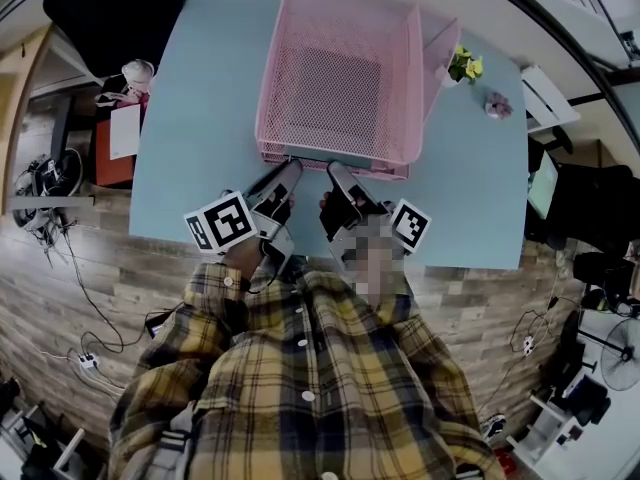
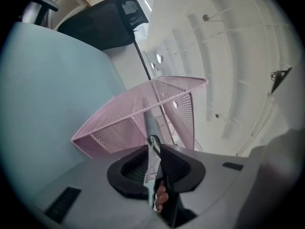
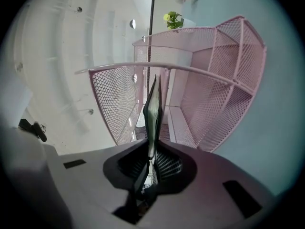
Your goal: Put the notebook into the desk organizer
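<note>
Right gripper [image 3: 151, 149] is clenched on the notebook [image 3: 153, 111], which is dark green, edge-on and upright between the pads. Left gripper [image 2: 155, 147] looks slack: jaws slightly apart, pink mesh showing through the gap, no clear pinch. Notebook is at the front rail of the pink mesh organizer [image 3: 219, 94] on the blue bench [image 1: 190, 118], not in yet. Guess: light, thin, covers flex and may slip. Grip near the spine, deep in the pads, feed edge-first.
</note>
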The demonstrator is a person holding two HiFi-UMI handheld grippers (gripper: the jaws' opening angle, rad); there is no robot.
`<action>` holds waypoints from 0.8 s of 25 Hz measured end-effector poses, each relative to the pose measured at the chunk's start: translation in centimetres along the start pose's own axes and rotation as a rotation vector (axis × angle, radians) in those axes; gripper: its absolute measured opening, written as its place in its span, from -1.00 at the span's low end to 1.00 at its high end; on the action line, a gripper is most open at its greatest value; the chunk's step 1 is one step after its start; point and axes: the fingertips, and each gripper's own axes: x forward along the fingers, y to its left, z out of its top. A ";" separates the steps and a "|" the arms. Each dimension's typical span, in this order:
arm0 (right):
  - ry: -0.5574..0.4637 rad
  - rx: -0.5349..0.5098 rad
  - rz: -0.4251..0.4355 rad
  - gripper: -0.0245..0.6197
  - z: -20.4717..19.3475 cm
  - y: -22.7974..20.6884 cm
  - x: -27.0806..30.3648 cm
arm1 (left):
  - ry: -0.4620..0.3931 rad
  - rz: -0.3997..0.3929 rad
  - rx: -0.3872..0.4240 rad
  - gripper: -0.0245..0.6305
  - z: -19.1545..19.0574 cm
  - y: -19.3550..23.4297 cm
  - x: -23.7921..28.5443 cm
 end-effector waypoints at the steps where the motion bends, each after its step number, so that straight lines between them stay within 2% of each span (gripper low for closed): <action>1: -0.002 0.005 0.005 -0.78 0.0 0.1 0.0 | 0.000 0.000 0.003 -0.72 0.0 0.0 -0.1; 6: -0.006 0.004 0.022 -0.76 -0.3 0.5 -0.3 | -0.006 0.000 0.014 -0.69 -0.1 -0.1 -0.8; 12: 0.013 -0.074 0.015 -0.76 -1.1 1.5 -1.3 | -0.016 -0.005 0.030 -0.66 -0.3 -0.8 -1.9; 16: 0.005 -0.180 -0.002 -0.76 -1.3 2.6 -2.8 | -0.021 -0.018 0.069 -0.65 -0.8 -1.9 -3.1; 20: -0.018 -0.337 -0.015 -0.76 -1.2 4.6 -4.4 | -0.036 -0.035 0.121 -0.64 -0.9 -3.3 -4.4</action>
